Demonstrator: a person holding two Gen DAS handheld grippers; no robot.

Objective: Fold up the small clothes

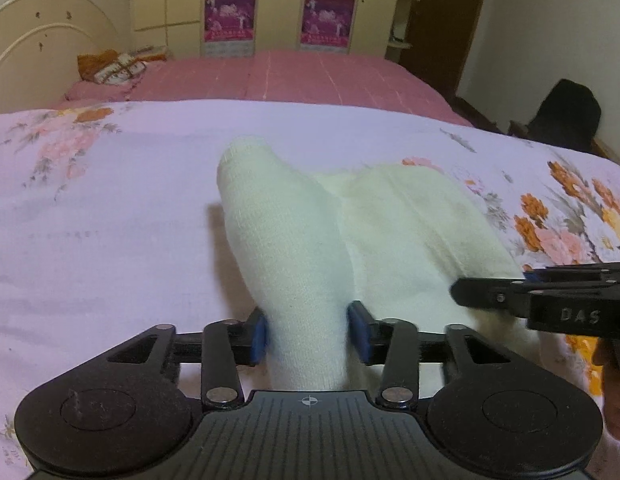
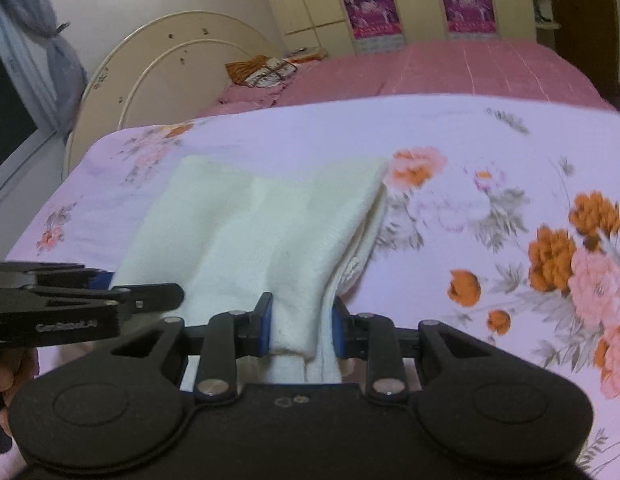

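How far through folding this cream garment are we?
Mid-fold, as far as I can tell. The cream garment already lies in layers on the floral sheet, so it looks at least partly folded. In hand: the left tool and right tool each pinch a near edge. Left: carry those edges over, release and flatten.

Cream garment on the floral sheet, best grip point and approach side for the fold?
Grip the cream garment at its near edge, one tool per corner, coming in low from the near side. Both the left tool and right tool already pinch there; the far end lies flat on the floral sheet.
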